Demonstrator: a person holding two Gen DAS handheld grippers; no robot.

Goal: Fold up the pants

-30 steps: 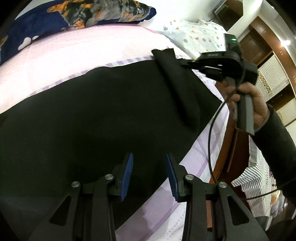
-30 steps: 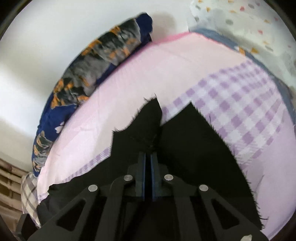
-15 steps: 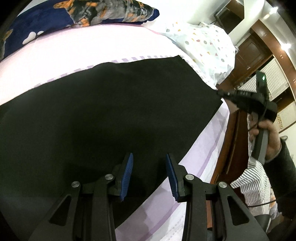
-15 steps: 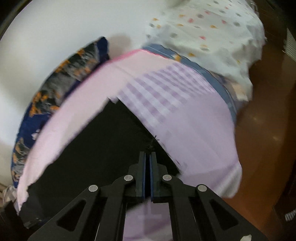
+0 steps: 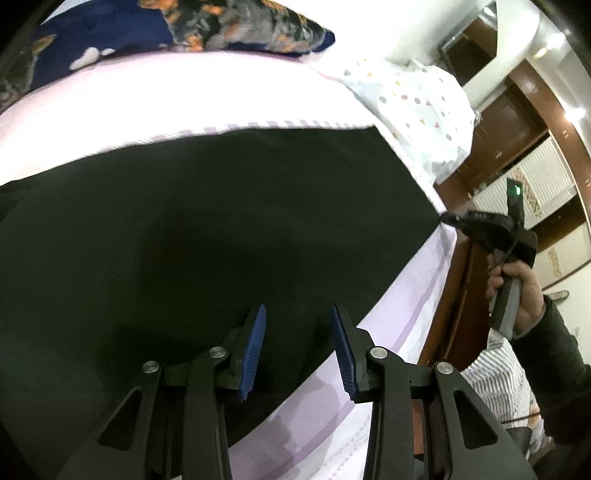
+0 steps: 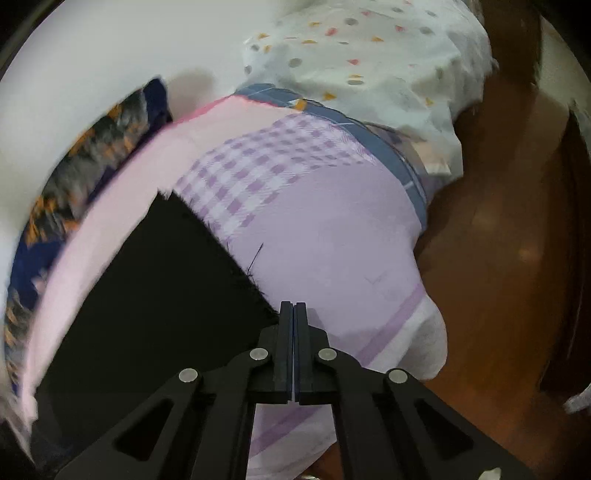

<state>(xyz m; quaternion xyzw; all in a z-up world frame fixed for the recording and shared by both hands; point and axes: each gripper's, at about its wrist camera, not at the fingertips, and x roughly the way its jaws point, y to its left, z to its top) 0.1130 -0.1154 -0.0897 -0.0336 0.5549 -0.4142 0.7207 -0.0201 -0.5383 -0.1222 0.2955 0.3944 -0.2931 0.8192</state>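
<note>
Black pants (image 5: 221, 221) lie spread flat across the pink and lilac bed sheet (image 5: 184, 92). My left gripper (image 5: 297, 310) hovers open over the pants' near edge, with nothing between its blue pads. At the bed's right side, my right gripper (image 5: 447, 218) is held by a person's hand (image 5: 524, 288) and its tip meets the pants' right corner. In the right wrist view, the right gripper (image 6: 293, 304) is shut, and the frayed corner of the pants (image 6: 147, 295) runs up to its fingertips over the sheet (image 6: 332, 240).
A dark blue patterned pillow (image 5: 184, 22) lies at the head of the bed. A white dotted blanket (image 5: 417, 103) is heaped at the far right corner. The bed's edge drops to a wooden floor (image 6: 498, 240). A striped cloth (image 5: 495, 380) hangs beside the bed.
The right gripper drew the folded-over pants corner out to the right toward the bed's edge, and the pants now lie flat. The left gripper shifted only a little and stayed open.
</note>
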